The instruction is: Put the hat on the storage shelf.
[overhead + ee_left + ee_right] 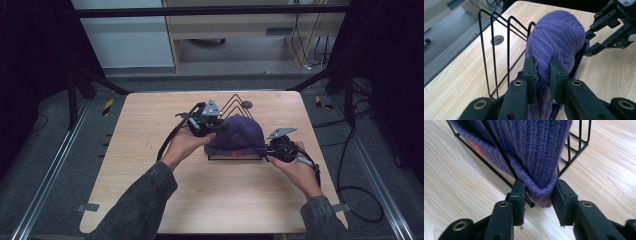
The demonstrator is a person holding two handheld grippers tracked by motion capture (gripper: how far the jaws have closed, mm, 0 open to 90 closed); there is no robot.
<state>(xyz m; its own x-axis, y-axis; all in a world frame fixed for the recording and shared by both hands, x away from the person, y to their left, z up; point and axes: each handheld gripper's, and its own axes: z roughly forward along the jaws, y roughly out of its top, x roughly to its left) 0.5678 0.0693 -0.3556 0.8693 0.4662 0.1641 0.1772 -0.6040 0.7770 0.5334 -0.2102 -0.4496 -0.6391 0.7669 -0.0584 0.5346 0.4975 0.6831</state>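
A purple knitted hat (240, 132) is draped over a black wire rack (235, 102) in the middle of the wooden table (150, 180). My left gripper (219, 128) comes at the hat from the left. In the left gripper view my left gripper (543, 65) is shut on a fold of the hat (559, 37), beside the rack's wires (494, 50). My right gripper (267, 150) is at the hat's right lower corner. In the right gripper view the hat's rolled brim (540, 192) sits between my right gripper's (538, 188) jaws, rounded and unsqueezed. The right gripper (589, 43) also appears beyond the hat in the left gripper view.
A small round grey disc (247, 104) is set into the table behind the rack. Metal rails (55, 165) run along both sides of the table, and a black cable (350, 190) lies on the floor at the right. A cabinet (240, 30) stands beyond the far edge.
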